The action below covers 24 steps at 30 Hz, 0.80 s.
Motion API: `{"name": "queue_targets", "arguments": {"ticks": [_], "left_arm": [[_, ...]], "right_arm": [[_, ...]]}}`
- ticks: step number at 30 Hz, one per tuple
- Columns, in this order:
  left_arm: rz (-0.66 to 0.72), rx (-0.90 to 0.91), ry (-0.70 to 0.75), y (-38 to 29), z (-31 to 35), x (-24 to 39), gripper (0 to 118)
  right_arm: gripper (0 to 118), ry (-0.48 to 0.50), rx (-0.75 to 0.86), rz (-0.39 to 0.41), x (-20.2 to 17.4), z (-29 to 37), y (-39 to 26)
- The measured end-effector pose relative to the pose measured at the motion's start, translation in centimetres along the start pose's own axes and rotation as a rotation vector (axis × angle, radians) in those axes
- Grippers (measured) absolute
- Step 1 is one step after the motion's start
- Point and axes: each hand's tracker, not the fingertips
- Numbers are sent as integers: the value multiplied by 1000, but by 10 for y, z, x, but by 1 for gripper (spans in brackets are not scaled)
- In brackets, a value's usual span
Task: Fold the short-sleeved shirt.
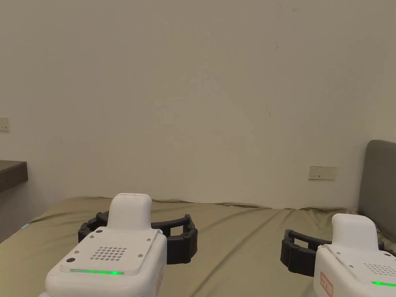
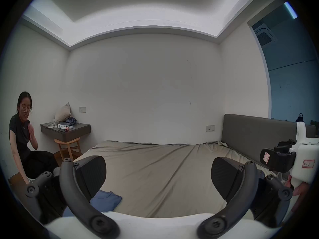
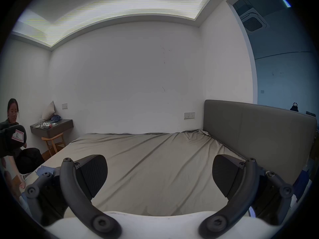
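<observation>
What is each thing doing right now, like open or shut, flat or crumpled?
left gripper: open, empty, held above the bed.
right gripper: open, empty.
blue shirt: lying on the bed, partly hidden behind the left gripper's jaw.
bed sheet: spread out, wrinkled.
pillow: propped upright against the wall.
</observation>
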Motion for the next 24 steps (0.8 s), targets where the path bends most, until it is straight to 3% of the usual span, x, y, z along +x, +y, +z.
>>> {"name": "queue_targets", "arguments": {"ticks": [21,22,23,24], "left_arm": [[12,-8,-15,1,1,0,118],[55,-6,-35,2,1,-3,118],[139,7,-66,1,1,-9,118],[292,25,-133,-3,1,-23,118]], "right_arm": [[118,5,-3,20,-4,1,6],[118,5,1,44,-7,0,9],[118,-18,31,136,-14,-1,14],[118,-25,84,317,-28,0,20]]}}
